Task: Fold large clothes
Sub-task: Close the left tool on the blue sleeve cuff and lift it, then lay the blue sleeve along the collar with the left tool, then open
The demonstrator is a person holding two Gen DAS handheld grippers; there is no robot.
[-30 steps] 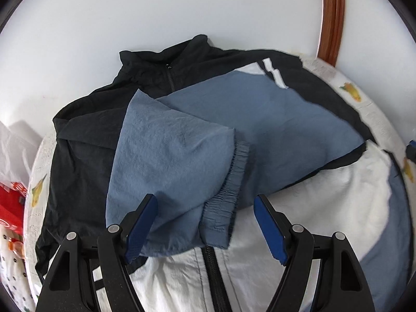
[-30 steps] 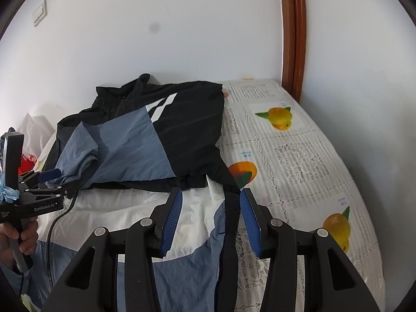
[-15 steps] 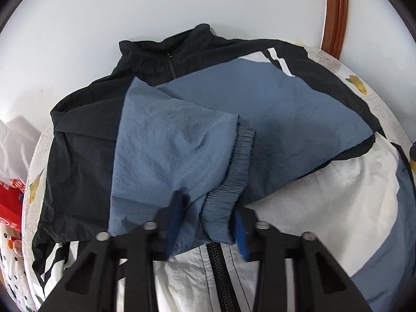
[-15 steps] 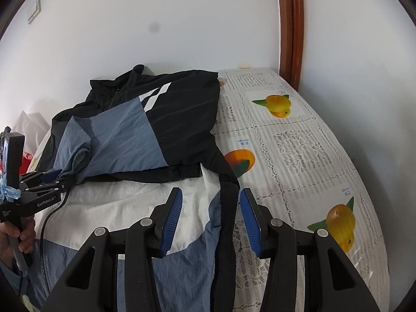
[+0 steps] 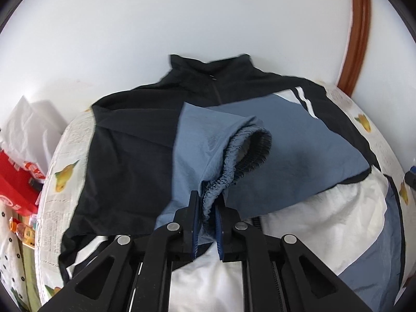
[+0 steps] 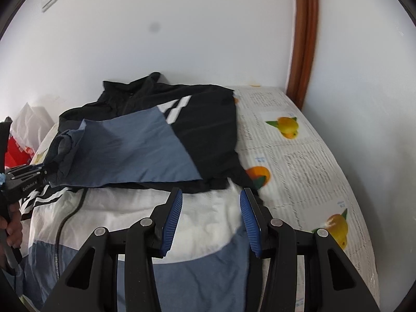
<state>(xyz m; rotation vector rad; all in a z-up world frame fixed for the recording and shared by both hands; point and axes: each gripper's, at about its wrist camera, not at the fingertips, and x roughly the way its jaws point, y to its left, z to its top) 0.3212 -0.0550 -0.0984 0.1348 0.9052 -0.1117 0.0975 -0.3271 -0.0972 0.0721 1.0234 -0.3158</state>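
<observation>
The jacket (image 5: 135, 156) lies spread on a table (image 6: 306, 161) covered by a fruit-print cloth, collar at the far edge by the wall (image 5: 182, 26), hem toward the near edge. The left gripper (image 5: 208, 208) has just closed its jaws on the elastic cuff (image 5: 234, 153) of the blue sleeve (image 5: 200, 140), which lies folded across the chest and is lifted at the cuff. The right gripper (image 6: 211, 221) hangs over the white panel near the jacket's right side, jaws apart, holding nothing. A red box (image 5: 15, 182) sits off the table's left edge.

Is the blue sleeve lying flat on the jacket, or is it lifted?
Lifted. The left claw is shut on the elastic cuff, and the blue sleeve rises off the jacket.
</observation>
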